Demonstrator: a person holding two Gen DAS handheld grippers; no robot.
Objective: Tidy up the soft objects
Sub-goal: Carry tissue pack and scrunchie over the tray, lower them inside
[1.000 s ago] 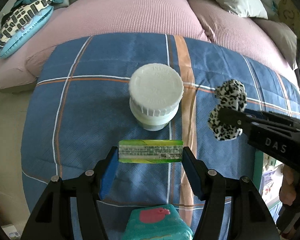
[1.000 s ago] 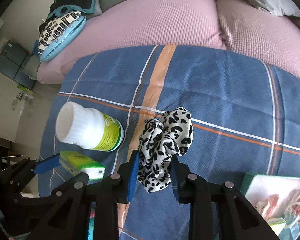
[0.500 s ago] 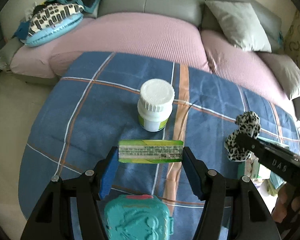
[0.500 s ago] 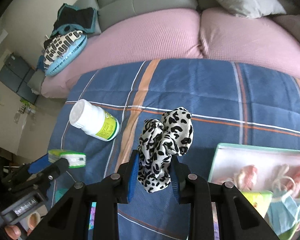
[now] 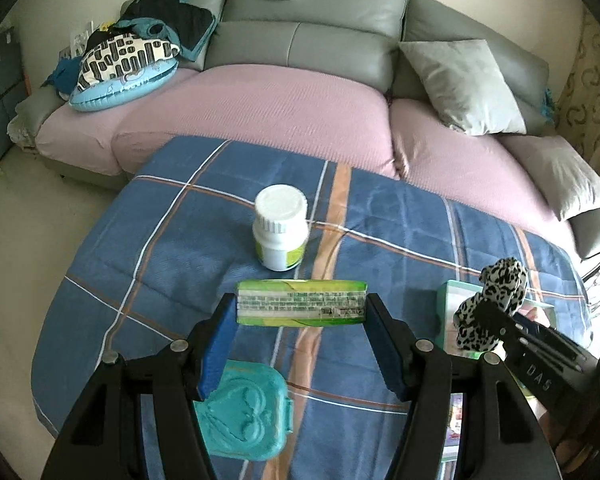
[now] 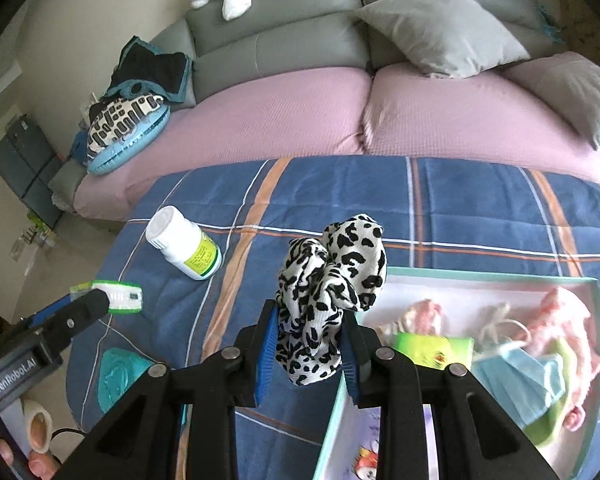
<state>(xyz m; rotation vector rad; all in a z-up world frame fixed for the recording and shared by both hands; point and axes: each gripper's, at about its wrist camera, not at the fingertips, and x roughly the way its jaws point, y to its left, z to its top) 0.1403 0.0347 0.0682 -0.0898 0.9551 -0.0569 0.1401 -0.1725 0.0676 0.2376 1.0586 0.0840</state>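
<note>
My left gripper [image 5: 301,311] is clamped end to end on the green tissue pack [image 5: 301,308], which sits level across the lower middle of the left wrist view. I take it by its short ends because the blue pads then bear on the stiffest part and the soft pack does not fold.

My right gripper [image 6: 309,344] is closed on the leopard-print scrunchie [image 6: 328,292], low centre in the right wrist view. The jaws pinch only its lower part, so the rest puffs out above the fingertips. That looks enough for something this light, and it leaves the bulk free to drop cleanly.

Both soft things hang clear above the blue plaid blanket [image 5: 180,248]. I judge they are bound for the mint-rimmed box [image 6: 480,276] at the lower right of the right wrist view. It already holds a face mask [image 6: 528,364], a second green pack [image 6: 432,350] and pink knitted pieces, so it reads as the place for soft goods. The scrunchie is just beside its left rim, not yet over the inside.

The white pill bottle [image 5: 281,226], upright at mid-frame in the left view, and the teal case [image 5: 244,412] below it are hard. I take that as the reason they stay on the blanket.
</note>
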